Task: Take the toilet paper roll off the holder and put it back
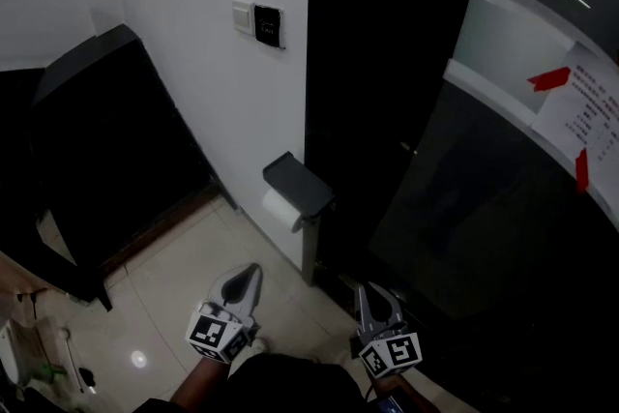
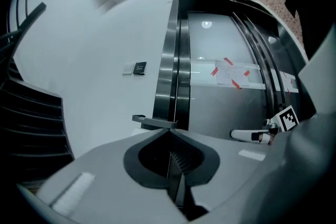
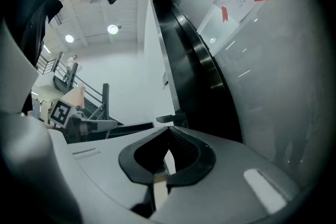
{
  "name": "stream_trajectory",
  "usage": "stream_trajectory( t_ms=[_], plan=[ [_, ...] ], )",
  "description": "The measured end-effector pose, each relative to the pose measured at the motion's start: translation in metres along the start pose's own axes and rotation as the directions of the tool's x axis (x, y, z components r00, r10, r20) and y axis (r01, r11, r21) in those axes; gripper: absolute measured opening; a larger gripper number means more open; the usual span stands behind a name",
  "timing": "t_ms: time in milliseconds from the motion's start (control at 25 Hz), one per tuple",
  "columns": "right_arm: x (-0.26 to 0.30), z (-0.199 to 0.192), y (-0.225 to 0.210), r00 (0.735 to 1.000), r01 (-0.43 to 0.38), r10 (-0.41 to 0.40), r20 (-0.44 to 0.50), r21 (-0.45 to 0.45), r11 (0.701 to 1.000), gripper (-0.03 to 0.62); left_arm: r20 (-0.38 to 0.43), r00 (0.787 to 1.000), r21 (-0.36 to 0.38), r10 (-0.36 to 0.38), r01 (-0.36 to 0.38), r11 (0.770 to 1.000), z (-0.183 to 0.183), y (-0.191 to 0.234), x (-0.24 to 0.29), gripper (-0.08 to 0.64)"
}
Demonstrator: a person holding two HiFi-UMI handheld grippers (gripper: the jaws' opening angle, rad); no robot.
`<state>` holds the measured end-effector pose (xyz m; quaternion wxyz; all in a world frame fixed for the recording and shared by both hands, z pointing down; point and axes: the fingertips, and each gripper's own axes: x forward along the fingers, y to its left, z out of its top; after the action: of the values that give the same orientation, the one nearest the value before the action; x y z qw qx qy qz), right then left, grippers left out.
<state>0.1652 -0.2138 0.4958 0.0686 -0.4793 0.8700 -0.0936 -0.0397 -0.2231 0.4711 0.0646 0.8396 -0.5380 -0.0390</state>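
Dim tiled bathroom, nothing done yet. Spotted toilet paper roll [image 1: 281, 207] on its wall holder [image 1: 298, 183], well apart from left gripper [image 1: 249, 273] and right gripper [image 1: 373, 291]. Saw both sets of fingers closed, empty.

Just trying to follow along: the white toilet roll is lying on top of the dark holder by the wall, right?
Not quite. The toilet roll hangs under the dark holder by the wall, not on top of it; the head view shows this.
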Motion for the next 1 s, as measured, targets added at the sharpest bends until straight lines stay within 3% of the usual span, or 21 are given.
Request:
stream_trajectory(
  t_ms=[400,480,520,600,720,800,920,960,1000],
  plan=[
    [0.039,0.018,-0.007,0.996,0.085,-0.083,0.039,-0.052,0.995,0.014,0.022,0.997,-0.033,-0.072,0.072,0.997,0.000,0.041,0.043,0.002],
    [0.045,0.019,-0.008,0.993,0.112,-0.109,0.045,-0.057,0.992,0.014,0.045,0.995,-0.125,-0.094,0.099,0.987,0.000,0.053,0.053,0.002],
    [0.048,0.019,-0.008,0.992,0.124,-0.121,0.048,-0.060,0.991,0.014,0.062,0.993,-0.218,-0.102,0.113,0.969,0.001,0.061,0.058,0.002],
    [0.053,0.019,-0.010,0.988,0.145,-0.142,0.053,-0.060,0.988,0.014,0.090,0.990,-0.386,-0.113,0.139,0.912,0.000,0.075,0.066,0.002],
    [0.059,0.018,-0.013,0.985,0.169,-0.166,0.052,-0.064,0.983,0.014,0.097,0.984,-0.468,-0.153,0.180,0.865,-0.010,0.082,0.076,0.003],
    [0.063,0.019,-0.013,0.983,0.181,-0.177,0.055,-0.069,0.981,0.014,0.111,0.979,-0.545,-0.173,0.205,0.813,-0.018,0.085,0.085,0.003],
    [0.069,0.023,-0.014,0.980,0.192,-0.187,0.061,-0.079,0.978,0.014,0.115,0.983,-0.682,-0.142,0.182,0.708,-0.033,0.094,0.102,0.062],
    [0.071,0.023,-0.015,0.980,0.195,-0.190,0.061,-0.082,0.977,0.014,0.110,0.986,-0.733,-0.129,0.168,0.659,-0.042,0.096,0.109,0.090],
    [0.072,0.023,-0.015,0.979,0.198,-0.193,0.059,-0.085,0.977,0.014,0.104,0.988,-0.791,-0.115,0.153,0.593,-0.051,0.098,0.115,0.143]
  ],
)
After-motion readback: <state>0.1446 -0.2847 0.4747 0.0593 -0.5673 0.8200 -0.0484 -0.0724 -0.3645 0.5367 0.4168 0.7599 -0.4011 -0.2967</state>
